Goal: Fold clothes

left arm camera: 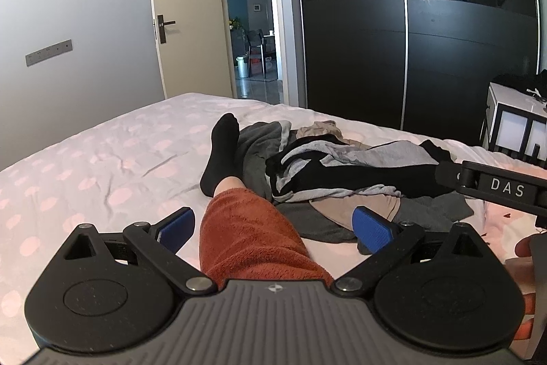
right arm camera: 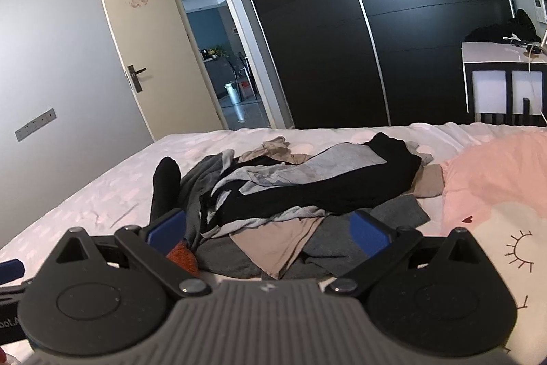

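Bare sheet [left arm camera: 102,166] lies open left of the leg [left arm camera: 246,228]. The leg, ending in a black sock [left arm camera: 222,156], lies along the left edge of the clothes pile [right arm camera: 307,190], touching it. A pink quilt [right arm camera: 495,180] borders the pile's right side.

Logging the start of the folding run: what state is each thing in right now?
left gripper: open, holding nothing
right gripper: open, holding nothing
clothes pile: heaped on the bed, unfolded
bedroom door: open
wardrobe doors: shut
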`<state>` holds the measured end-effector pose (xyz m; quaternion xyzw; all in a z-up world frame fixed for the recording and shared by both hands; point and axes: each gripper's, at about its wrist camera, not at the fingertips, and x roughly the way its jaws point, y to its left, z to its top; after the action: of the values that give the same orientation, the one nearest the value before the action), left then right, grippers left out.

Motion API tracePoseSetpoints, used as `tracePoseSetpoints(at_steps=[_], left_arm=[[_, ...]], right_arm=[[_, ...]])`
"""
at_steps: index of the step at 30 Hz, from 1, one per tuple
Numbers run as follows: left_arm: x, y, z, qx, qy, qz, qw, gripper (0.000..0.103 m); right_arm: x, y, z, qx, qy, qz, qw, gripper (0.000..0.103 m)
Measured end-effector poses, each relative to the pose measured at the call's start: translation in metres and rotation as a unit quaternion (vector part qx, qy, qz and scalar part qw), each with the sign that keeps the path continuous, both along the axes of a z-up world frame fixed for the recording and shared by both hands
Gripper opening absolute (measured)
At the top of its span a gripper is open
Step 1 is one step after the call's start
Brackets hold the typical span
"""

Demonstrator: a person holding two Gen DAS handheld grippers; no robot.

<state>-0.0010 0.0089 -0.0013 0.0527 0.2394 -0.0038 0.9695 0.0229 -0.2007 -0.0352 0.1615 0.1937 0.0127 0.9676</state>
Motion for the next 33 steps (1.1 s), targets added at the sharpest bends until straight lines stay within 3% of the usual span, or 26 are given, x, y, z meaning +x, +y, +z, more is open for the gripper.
tracePoseSetpoints(at_steps=[7,33], left_arm=[[0.0,-0.002,-0.001,0.011,0.0,-0.009,0.9999,0.103],[0.008,0.011,-0.008,-0.036,0.024,0.016,0.999,0.103]], right_arm=[[0.002,0.003,-0.001,-0.015,0.017,0.004,1.0,0.103],[0.012,0.009,-0.005,-0.048,0.055,0.025,0.997,0.103]])
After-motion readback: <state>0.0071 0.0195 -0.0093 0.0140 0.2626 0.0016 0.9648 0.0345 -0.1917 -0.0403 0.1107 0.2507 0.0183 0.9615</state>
